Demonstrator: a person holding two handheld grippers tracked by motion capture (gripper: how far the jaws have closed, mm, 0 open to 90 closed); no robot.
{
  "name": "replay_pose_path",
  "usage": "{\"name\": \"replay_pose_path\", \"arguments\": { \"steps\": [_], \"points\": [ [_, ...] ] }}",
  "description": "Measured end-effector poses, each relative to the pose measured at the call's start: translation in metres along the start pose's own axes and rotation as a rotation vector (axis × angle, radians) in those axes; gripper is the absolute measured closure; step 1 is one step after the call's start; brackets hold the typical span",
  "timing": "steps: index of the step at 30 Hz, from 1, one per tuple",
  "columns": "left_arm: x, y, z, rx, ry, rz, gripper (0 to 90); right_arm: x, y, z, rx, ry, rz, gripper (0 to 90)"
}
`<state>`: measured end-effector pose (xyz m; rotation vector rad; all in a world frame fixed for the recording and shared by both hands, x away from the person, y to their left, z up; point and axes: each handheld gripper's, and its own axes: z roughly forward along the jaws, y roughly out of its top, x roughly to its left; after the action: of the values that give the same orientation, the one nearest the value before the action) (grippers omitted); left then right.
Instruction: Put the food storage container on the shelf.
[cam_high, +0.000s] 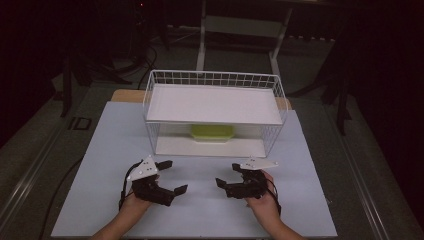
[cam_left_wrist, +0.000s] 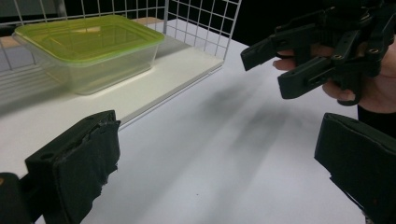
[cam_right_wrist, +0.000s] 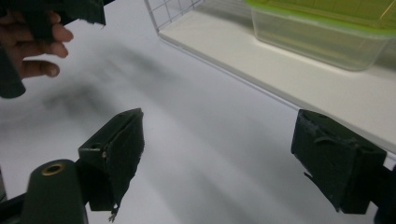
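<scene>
A clear plastic box with a yellow-green lid (cam_high: 212, 133) sits on the lower white board of a white wire rack (cam_high: 150, 100), under its upper shelf. My left gripper (cam_high: 172, 176) hovers in front of the rack, left of centre, open and empty. In the left gripper view the wide-apart jaws of the left gripper (cam_left_wrist: 219, 158) point along the table, with the box (cam_left_wrist: 93, 51) ahead to the left. My right gripper (cam_high: 226, 174) faces it from the right, also open and empty. In the right gripper view, the right gripper (cam_right_wrist: 224, 154) has the box (cam_right_wrist: 327, 32) at the upper right.
The pale tabletop (cam_high: 200, 210) spreads in front of the rack, around both hands. The rack's wire wall (cam_left_wrist: 201, 23) and white base board (cam_right_wrist: 280, 70) border it at the back. A dark floor with cables (cam_high: 140, 55) and a frame's legs (cam_high: 275, 55) lies beyond.
</scene>
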<state>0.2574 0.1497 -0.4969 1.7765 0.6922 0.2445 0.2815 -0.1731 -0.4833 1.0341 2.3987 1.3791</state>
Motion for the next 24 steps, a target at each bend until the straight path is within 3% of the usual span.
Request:
{"name": "replay_pose_path", "arguments": {
  "steps": [11, 19, 24],
  "points": [
    [0.001, -0.001, 0.001, 0.003, 0.001, -0.005, 0.7, 0.001, -0.013, -0.014, 0.021, 0.036, -0.061, 15.5],
    [0.001, -0.002, 0.003, 0.005, -0.002, -0.001, 0.7, -0.007, -0.025, -0.019, 0.062, 0.062, -0.074, 15.3],
    [0.001, -0.003, 0.005, 0.008, -0.011, -0.007, 0.7, -0.013, -0.033, -0.019, 0.074, 0.054, -0.112, 15.4]
  ]
}}
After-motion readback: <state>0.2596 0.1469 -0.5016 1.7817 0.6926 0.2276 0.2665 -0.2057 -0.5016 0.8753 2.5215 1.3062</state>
